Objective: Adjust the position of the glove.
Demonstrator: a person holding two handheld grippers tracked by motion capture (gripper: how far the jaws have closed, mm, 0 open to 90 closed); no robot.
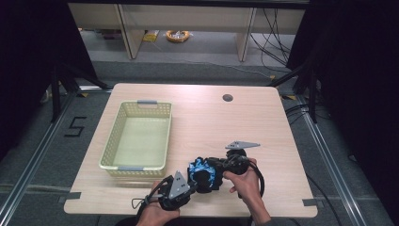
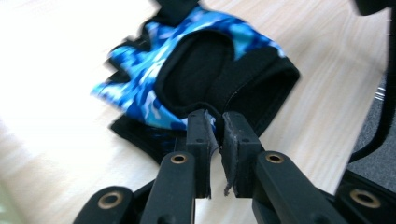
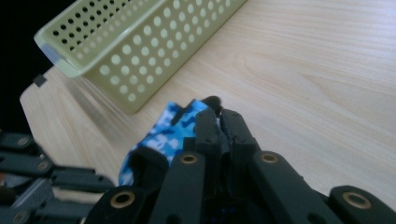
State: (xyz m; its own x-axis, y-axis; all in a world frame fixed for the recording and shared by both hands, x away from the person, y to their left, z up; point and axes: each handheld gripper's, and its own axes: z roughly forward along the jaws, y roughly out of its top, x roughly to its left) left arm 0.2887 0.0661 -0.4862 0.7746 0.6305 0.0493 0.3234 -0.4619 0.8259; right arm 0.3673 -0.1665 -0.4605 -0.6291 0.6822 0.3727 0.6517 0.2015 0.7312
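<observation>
Nearest the table's front edge, at about six o'clock in the high view, the left gripper (image 1: 190,181) sits in the person's left hand (image 1: 155,214) and points toward two o'clock; in the left gripper view its jaws are pressed together on a thin black hem of the blue-camouflage and black fabric fingerless glove (image 2: 196,79), which spreads away from the pads toward twelve o'clock. Just beyond, the right gripper (image 1: 217,165) is held by the right hand (image 1: 244,181) and points toward nine o'clock; the right gripper view shows its jaws pinching another edge of the same glove (image 3: 175,128), with blue cloth bunched at ten o'clock of the pads. In the high view the glove (image 1: 202,172) hangs between the two tools, touching both, above the light wooden table (image 1: 211,122). Farther off, at ten o'clock from the glove, the pale green perforated plastic basket (image 1: 162,136) stands near the table's left side. Beyond it, a small round hole (image 1: 227,98) lies near the far edge.
</observation>
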